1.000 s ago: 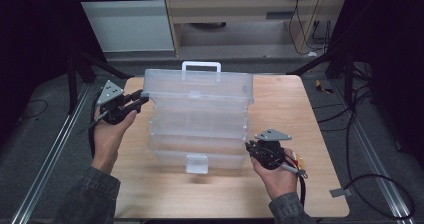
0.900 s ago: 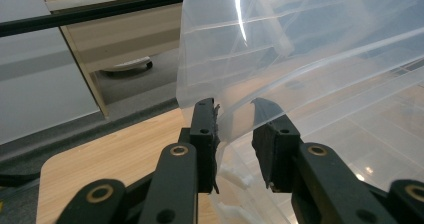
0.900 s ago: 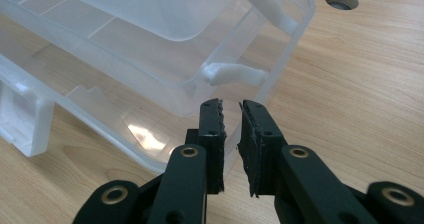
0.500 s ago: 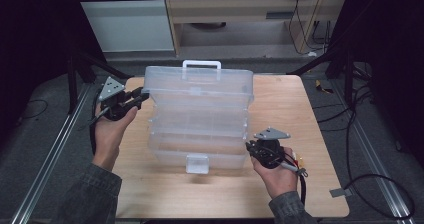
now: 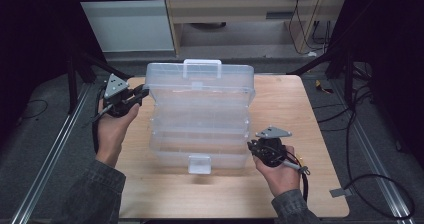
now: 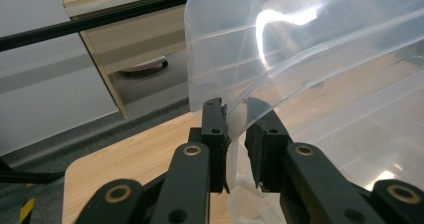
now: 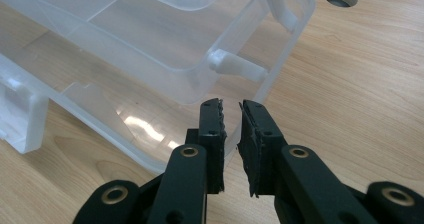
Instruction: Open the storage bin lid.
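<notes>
clear plastic organiser box [image 5: 200, 119] sits mid-table [image 5: 300, 99], tiers fanned out and stepped toward the person, white handle at the far edge, white latch at the near edge.

change over the last second: the top lid's left corner sits a touch lower and further left than before, and the left gripper [image 5: 141, 92] has shifted slightly with it. its jaws have just been closing, with the thin lid edge between them; in the left gripper view [image 6: 235, 109] the pads pinch that edge, narrow gap, plastic only. reading: grip on the lid is now firmer, so it can be swung without slipping.

right gripper [image 5: 251, 147] has not moved. jaws nearly together, clamped on the rim of the lowest tray at its near right corner [image 7: 231, 108]. likely job: hold the base down.

wooden table bare around the box; cables trail on the floor [image 5: 380, 184].
</notes>
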